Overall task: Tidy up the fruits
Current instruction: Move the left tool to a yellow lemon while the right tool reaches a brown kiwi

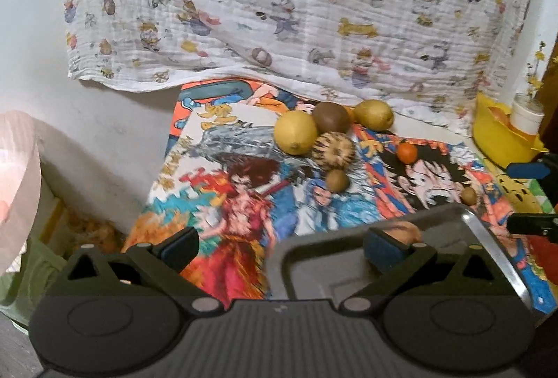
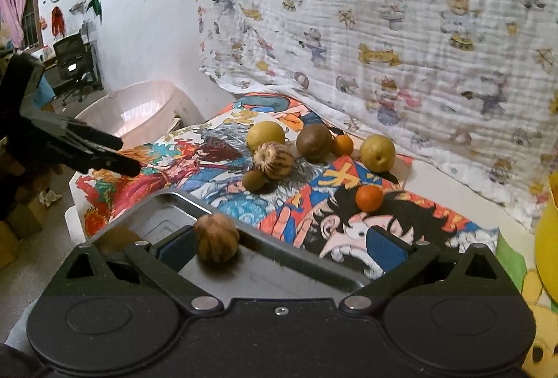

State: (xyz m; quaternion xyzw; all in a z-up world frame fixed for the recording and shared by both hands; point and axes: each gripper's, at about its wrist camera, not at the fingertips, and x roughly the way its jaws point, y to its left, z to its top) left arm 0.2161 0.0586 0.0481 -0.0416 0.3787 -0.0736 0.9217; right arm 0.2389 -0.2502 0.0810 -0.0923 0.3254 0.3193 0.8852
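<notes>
Both grippers stand with their jaws spread wide and nothing between them above a worktop spread with a bright cartoon-print cloth [image 2: 348, 203], where a fruit-sorting job is, by the look of it, barely begun. The right gripper [image 2: 282, 247] hangs over a metal tray [image 2: 195, 203] at the near edge, in which one ribbed brown fruit [image 2: 217, 239] already lies against the tray's far rim; the left gripper [image 1: 279, 247] straddles the tray's left corner [image 1: 279, 259], pointing toward the pile. The remaining fruit sits well apart from the tray, toward the patterned sheet hung behind: a yellow fruit [image 2: 265, 135], a large brown one [image 2: 314, 141] and a second ribbed fruit [image 2: 273, 159] bunched and touching, a small kiwi [image 2: 253, 180] just beside them, a small orange [image 2: 342, 145] tucked behind, a pear [image 2: 377, 153] to the right, and another orange [image 2: 369, 198] lying alone, nearest the tray. The next pick would go best on a loose piece, the lone orange or the kiwi, since reaching into the cluster risks setting the round fruit rolling. Jaws should straddle the fruit's widest part before closing gently, and it should be set down on the tray's open floor, clear of the fruit already there.
</notes>
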